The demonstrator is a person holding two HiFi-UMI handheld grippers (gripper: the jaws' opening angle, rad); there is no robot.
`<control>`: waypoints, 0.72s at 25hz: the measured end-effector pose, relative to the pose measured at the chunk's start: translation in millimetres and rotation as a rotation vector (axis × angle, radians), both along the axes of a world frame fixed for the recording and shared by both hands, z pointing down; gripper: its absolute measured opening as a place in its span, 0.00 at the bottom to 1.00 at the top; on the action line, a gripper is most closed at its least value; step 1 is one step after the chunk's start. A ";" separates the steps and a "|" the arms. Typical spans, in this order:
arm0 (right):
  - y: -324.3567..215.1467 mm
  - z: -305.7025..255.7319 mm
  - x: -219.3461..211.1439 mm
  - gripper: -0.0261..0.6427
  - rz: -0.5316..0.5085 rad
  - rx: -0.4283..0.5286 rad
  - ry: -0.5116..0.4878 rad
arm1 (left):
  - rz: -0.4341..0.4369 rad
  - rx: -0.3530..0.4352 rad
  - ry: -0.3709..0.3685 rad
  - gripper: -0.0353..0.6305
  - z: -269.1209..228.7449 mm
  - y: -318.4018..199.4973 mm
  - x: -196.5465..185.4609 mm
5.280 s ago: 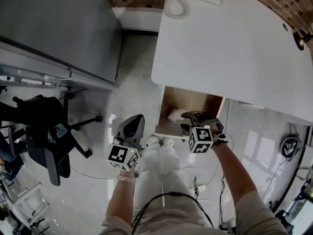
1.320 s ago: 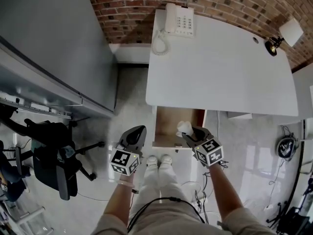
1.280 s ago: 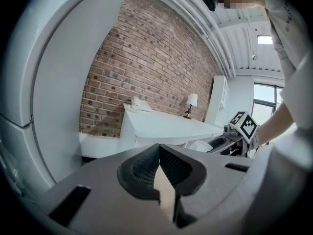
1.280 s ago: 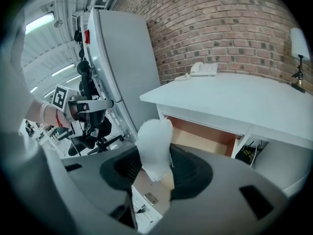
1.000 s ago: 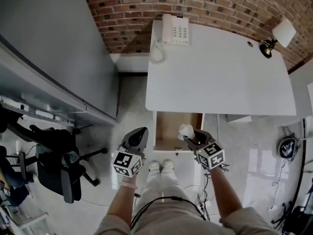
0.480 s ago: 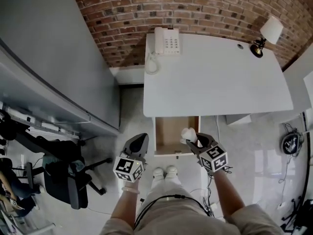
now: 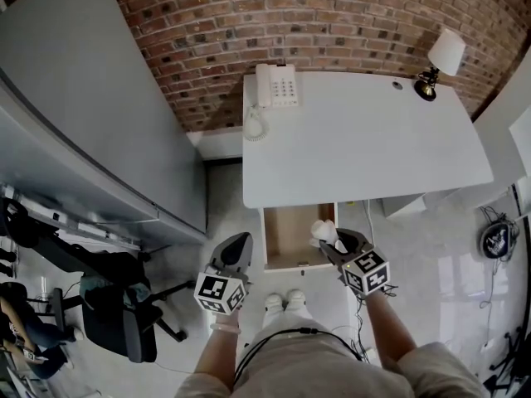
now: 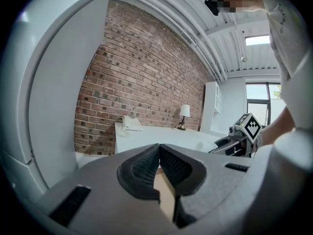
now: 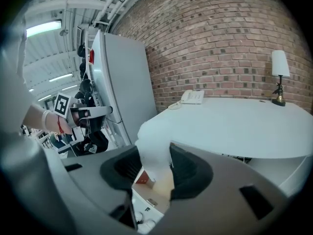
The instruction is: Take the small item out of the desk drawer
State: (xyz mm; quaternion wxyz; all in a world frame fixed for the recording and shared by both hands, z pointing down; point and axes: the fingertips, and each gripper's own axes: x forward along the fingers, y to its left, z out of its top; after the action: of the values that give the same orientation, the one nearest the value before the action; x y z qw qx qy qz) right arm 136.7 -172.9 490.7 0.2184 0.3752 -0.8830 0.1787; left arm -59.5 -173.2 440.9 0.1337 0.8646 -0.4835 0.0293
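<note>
The small white item (image 9: 152, 148) is gripped between the pads of the right claw (image 9: 155, 173), which is closed part-way upon it, each pad pressed against one side. The item looks soft and crumpled; what it is made of cannot be told. Its long axis is laid along the fingers of the claw: the lower end is sunk between the pads, and the broader free end is pushed out past the fingertips, pointed ahead of the claw towards the edge of the white worktop (image 9: 244, 126).

In the head view the item (image 7: 323, 230) is seen at the tip of the right claw (image 7: 330, 240), over the right front corner of the open drawer (image 7: 286, 237), whose wooden bottom is shown just to the left of the claw.

The left claw (image 8: 159, 153) is closed with its fingertips met, and nothing is held in it. In the head view it (image 7: 241, 240) is held just left of the drawer, apart from it.

Far ahead of both claws, a telephone (image 7: 275, 85) and a lamp (image 7: 442, 56) are set at the back of the worktop against a brick wall (image 7: 332, 15). An office chair (image 7: 112, 305) is seen well off to the left of the left claw
</note>
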 end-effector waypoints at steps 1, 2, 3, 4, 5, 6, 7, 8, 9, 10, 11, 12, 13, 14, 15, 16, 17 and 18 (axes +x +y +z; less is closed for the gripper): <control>-1.0 -3.6 0.4 0.29 0.004 0.008 -0.003 | -0.005 0.004 0.001 0.06 -2.7 -0.3 -1.6; -1.9 -7.3 0.7 0.29 0.008 0.015 -0.007 | -0.010 0.008 0.001 0.06 -5.6 -0.6 -3.3; -2.7 -11.0 0.9 0.29 0.012 0.022 -0.011 | -0.015 0.013 0.002 0.06 -8.8 -0.9 -5.0; -3.3 -14.8 0.9 0.29 0.016 0.029 -0.016 | -0.020 0.019 0.001 0.06 -12.2 -1.2 -6.7; -3.9 -18.8 0.8 0.29 0.020 0.035 -0.022 | -0.023 0.025 0.000 0.06 -15.8 -1.5 -8.0; -4.6 -22.9 0.9 0.29 0.024 0.041 -0.029 | -0.026 0.032 -0.002 0.06 -19.3 -1.8 -9.0; -5.3 -26.7 1.2 0.29 0.028 0.047 -0.035 | -0.029 0.038 -0.004 0.06 -22.7 -2.0 -9.6; -6.0 -30.2 1.5 0.29 0.031 0.054 -0.041 | -0.032 0.044 -0.005 0.06 -25.6 -2.1 -10.0; -6.6 -33.5 1.8 0.29 0.034 0.061 -0.046 | -0.035 0.050 -0.006 0.06 -28.3 -2.1 -10.5; -7.1 -36.8 1.9 0.29 0.036 0.069 -0.050 | -0.037 0.055 -0.006 0.06 -30.9 -1.9 -11.0; -7.5 -40.2 1.6 0.29 0.039 0.076 -0.056 | -0.040 0.059 -0.007 0.06 -33.3 -1.4 -11.7; -7.7 -43.6 1.2 0.29 0.041 0.083 -0.061 | -0.041 0.062 -0.007 0.06 -35.7 -0.7 -12.4; -7.8 -47.0 0.9 0.29 0.044 0.089 -0.066 | -0.043 0.065 -0.005 0.06 -38.0 0.3 -13.1; -8.0 -50.4 0.8 0.29 0.048 0.094 -0.071 | -0.046 0.068 -0.001 0.06 -40.1 1.3 -13.6; -8.1 -53.8 0.8 0.29 0.050 0.100 -0.076 | -0.049 0.070 0.002 0.06 -42.1 2.0 -14.2; -8.3 -57.0 0.9 0.29 0.053 0.107 -0.080 | -0.053 0.073 0.005 0.06 -44.0 2.4 -14.8; -8.3 -59.9 0.9 0.29 0.055 0.114 -0.084 | -0.057 0.076 0.007 0.06 -45.8 2.6 -15.4; -8.3 -62.4 1.0 0.29 0.057 0.120 -0.087 | -0.060 0.079 0.009 0.06 -47.6 2.7 -16.2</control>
State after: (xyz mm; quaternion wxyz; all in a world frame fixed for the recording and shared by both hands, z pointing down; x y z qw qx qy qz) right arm 137.7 -181.1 428.3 0.1516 0.4046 -0.8897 0.1478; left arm -75.7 -170.5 393.3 0.1026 0.8544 -0.5094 0.0022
